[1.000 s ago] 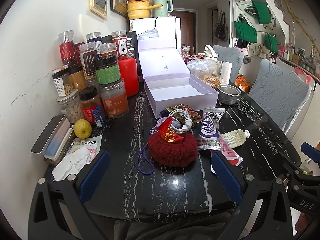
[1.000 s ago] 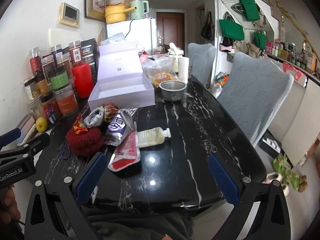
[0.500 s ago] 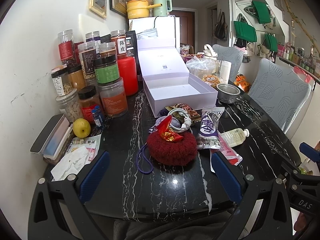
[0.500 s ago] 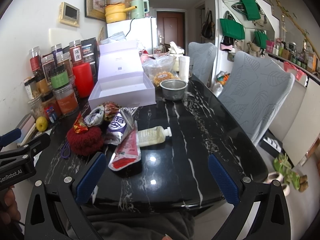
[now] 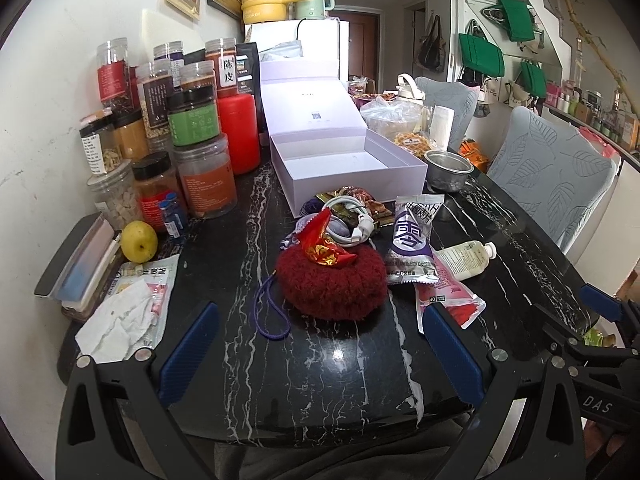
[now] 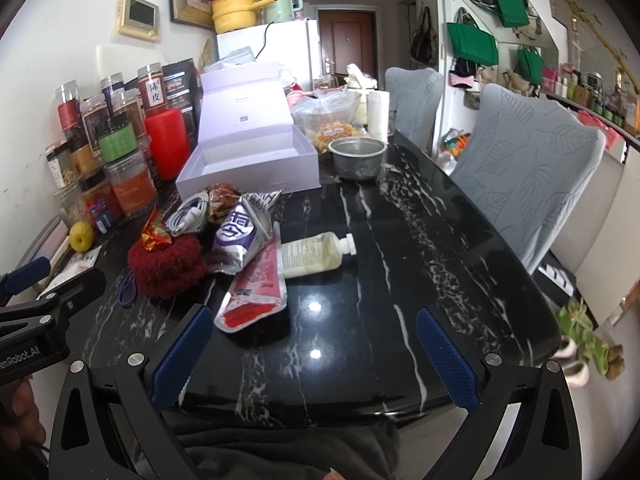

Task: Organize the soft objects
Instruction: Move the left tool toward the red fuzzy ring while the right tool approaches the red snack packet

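Ahead of L gripper: dark-red fuzzy pouch (image 5: 332, 284) lies on black marble table (image 5: 320, 368), centred beyond left gripper (image 5: 320, 356), apart from both fingers.
L gripper state: fingers spread wide, nothing betw. them.
R gripper state: right gripper (image 6: 316, 360) also spread wide, empty, over bare tabletop.
From R gripper: pouch sits ahead and to its left; red-white sachet (image 6: 256, 292) lies just past its left finger; white squeeze bottle (image 6: 316, 254) farther ahead.
On pouch: red-gold foil packet (image 5: 324, 244) rests on top; purple cord loop (image 5: 270, 312) trails off its left side.
Behind pouch: white cable coil (image 5: 356, 220), snack packs, then open lilac box (image 5: 352, 168).
Writing: jar label "陈皮" (image 5: 229, 72); purple-silver snack bag (image 5: 414, 240), Chinese print, too small to read; "DAS" on R gripper body in L view; "enRobot.AI" on L gripper body in R view.
Pouch look: round, squat, woolly knit, soft.
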`<move>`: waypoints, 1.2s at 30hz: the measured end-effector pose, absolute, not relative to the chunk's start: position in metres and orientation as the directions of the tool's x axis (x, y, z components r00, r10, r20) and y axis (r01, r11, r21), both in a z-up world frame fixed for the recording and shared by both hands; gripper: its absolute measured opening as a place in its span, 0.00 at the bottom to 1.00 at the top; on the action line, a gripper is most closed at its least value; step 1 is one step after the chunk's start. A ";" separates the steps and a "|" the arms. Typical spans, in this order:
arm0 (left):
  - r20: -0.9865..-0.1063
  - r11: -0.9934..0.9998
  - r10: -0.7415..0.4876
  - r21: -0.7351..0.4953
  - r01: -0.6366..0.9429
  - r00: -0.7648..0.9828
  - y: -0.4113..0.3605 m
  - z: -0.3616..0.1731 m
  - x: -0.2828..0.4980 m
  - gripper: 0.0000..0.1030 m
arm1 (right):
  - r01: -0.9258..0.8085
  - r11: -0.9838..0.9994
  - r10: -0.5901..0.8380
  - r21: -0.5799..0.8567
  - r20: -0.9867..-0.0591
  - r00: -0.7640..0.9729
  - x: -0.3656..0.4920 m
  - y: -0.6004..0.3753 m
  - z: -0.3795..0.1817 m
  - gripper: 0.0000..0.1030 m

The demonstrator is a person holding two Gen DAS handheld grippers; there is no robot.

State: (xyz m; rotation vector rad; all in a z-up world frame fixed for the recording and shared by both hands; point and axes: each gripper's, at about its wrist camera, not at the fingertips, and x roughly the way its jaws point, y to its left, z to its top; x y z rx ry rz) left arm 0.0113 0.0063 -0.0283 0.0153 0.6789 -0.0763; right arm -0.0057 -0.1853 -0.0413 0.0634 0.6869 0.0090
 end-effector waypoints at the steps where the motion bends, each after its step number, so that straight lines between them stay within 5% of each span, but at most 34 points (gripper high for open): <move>1: -0.630 0.997 -0.069 -0.013 0.079 0.774 0.007 -0.030 0.013 1.00 | 0.009 0.998 0.034 0.064 -0.635 0.772 -0.004 -0.185 -0.043 1.00; 36: -0.744 0.981 -0.188 -0.118 0.151 0.641 0.002 -0.086 0.115 1.00 | -0.024 0.993 0.103 0.119 -0.717 0.689 0.076 -0.195 -0.074 1.00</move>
